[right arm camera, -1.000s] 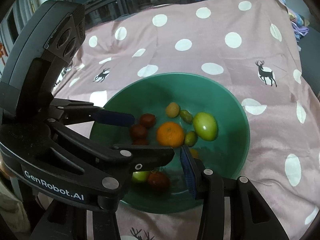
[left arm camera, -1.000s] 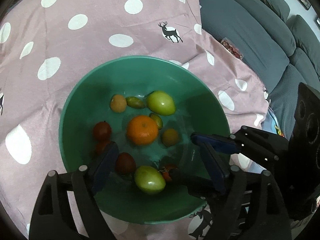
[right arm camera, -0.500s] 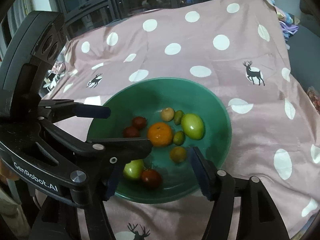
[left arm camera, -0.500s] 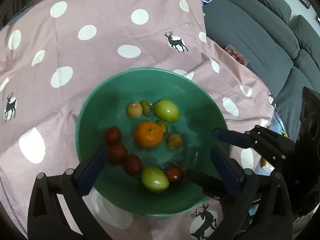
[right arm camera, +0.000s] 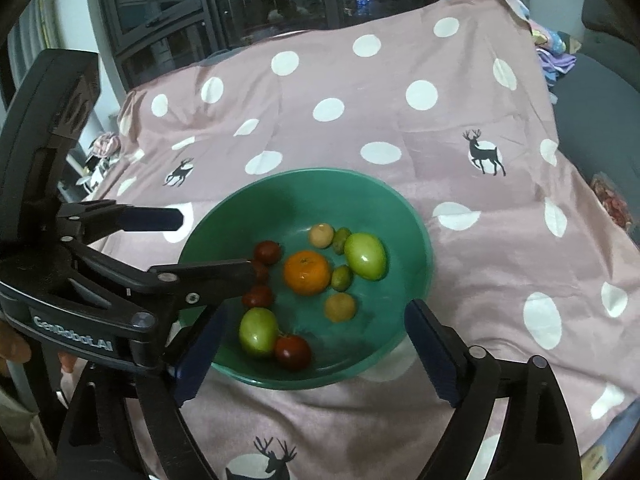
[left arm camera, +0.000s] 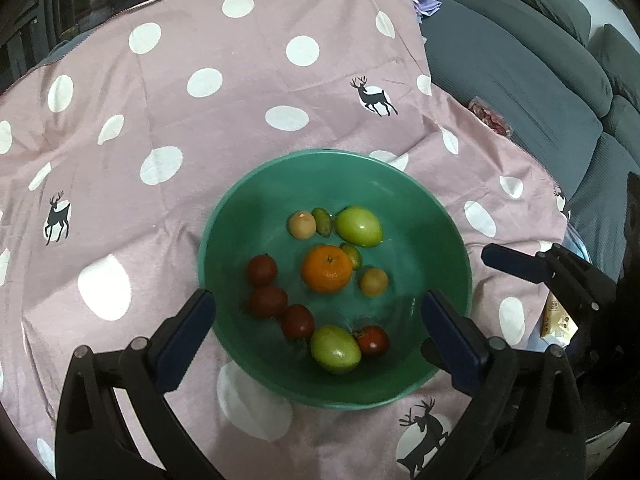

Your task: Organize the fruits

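Pink dotted cloth (left arm camera: 240, 128) holds 1 bowl (left arm camera: 452, 232) at frame centre with all fruit (left arm camera: 327, 268) inside; left gripper (left arm camera: 318, 332) and right gripper (right arm camera: 314, 350) hover wide open, empty, so sorting looks finished.

Green bowl (left arm camera: 448, 216) on polka-dot cloth (left arm camera: 224, 128)

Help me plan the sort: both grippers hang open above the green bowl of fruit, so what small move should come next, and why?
Probably lower the right gripper onto the orange. Both it and the left gripper are open and hold nothing, all the fruit lies in the green bowl, and the orange sits near the middle, the only one of its kind.
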{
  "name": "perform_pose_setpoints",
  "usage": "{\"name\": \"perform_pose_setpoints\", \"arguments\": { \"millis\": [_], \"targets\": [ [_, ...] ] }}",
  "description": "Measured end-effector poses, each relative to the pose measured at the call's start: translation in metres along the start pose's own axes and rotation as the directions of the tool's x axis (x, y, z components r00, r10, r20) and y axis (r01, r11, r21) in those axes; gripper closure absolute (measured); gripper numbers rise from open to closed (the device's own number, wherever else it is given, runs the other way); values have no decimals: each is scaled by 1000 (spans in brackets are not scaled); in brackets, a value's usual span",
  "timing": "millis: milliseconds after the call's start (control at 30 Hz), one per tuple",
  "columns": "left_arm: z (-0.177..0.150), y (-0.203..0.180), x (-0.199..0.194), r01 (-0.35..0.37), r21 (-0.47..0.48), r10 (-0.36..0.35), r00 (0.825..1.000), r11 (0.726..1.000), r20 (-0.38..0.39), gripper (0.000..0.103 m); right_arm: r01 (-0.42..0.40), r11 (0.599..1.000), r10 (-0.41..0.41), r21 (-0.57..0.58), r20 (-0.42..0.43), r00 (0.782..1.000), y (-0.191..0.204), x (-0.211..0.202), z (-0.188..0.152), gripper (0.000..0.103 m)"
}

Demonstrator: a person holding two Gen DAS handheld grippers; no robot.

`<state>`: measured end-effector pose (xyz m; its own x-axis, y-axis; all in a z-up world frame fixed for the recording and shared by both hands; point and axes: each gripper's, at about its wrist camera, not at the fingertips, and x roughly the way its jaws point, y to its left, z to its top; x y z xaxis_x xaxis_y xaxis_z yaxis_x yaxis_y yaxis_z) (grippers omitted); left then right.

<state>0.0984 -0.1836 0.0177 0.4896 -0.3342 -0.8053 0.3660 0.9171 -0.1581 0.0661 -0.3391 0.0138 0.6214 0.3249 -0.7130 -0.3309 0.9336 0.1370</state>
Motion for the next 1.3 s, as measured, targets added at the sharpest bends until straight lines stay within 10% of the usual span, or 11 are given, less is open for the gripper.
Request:
{"name": "perform_pose_setpoints", "arguments": {
  "millis": [1300],
  "targets": [
    [-34,16,-43,-172,-116,179,983,978,49,0,77,988,-83,132,39,996,-11,-35,-16,1]
  ]
}}
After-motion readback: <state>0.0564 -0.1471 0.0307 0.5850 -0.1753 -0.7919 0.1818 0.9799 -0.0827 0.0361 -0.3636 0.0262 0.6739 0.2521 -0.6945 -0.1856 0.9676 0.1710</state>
